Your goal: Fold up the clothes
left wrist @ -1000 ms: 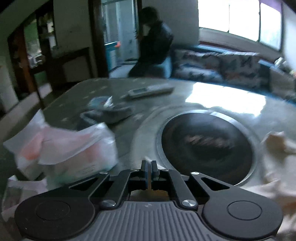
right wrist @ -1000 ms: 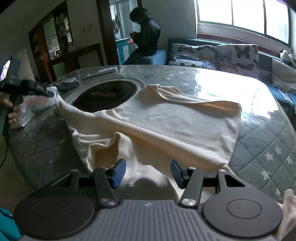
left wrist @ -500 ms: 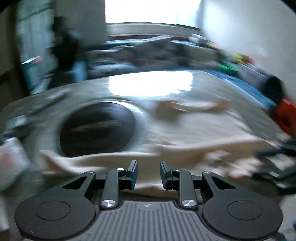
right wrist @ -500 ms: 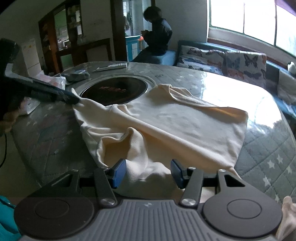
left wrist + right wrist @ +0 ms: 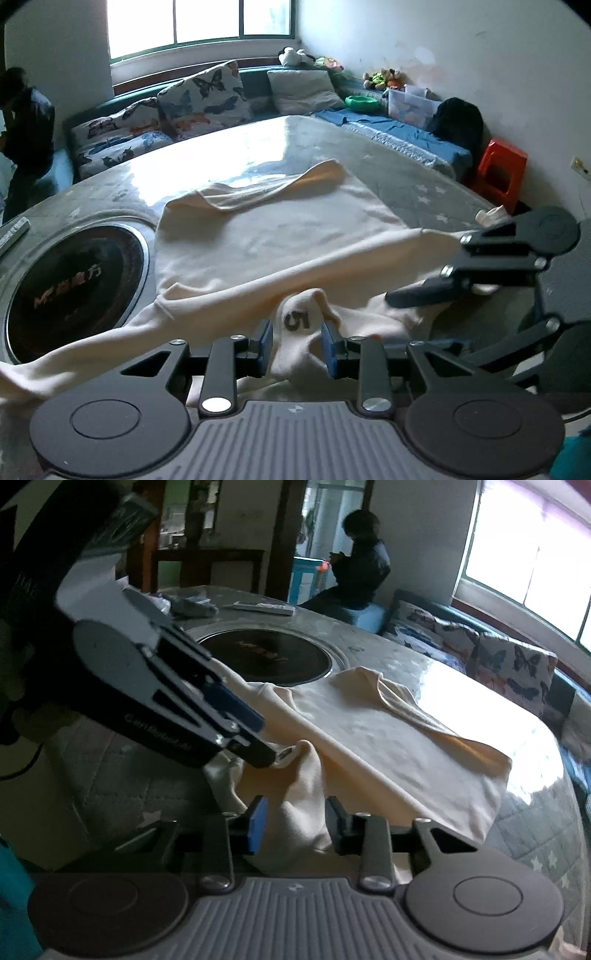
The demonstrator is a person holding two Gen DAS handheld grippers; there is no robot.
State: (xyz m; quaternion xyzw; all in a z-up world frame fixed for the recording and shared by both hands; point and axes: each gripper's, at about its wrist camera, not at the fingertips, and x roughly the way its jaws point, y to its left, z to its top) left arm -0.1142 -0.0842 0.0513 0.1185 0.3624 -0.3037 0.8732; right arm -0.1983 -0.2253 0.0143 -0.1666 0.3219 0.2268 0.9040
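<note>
A cream shirt [image 5: 277, 229] lies spread on the quilted table, its near edge bunched up. In the left wrist view a fold with a "5" label [image 5: 297, 321] stands between the pads of my left gripper [image 5: 297, 334], whose jaws are opening. My right gripper [image 5: 413, 295] reaches into the same bunched edge from the right. In the right wrist view another fold of the shirt [image 5: 369, 731] rises between the pads of my right gripper [image 5: 295, 812], whose jaws are closing on it with a small gap left. My left gripper [image 5: 267, 738] sits just beyond, tips at the cloth.
A round black cooktop [image 5: 70, 284] is set into the table [image 5: 424, 184] left of the shirt, with a remote [image 5: 264, 607] beyond it. A person [image 5: 362, 572] sits at the far side. Cushioned benches line the walls, and a red stool [image 5: 500, 173] stands to the right.
My left gripper let go, opened, and swung right from the cooktop side to the shirt's near edge beside the right gripper. The right jaws narrowed around a cloth fold.
</note>
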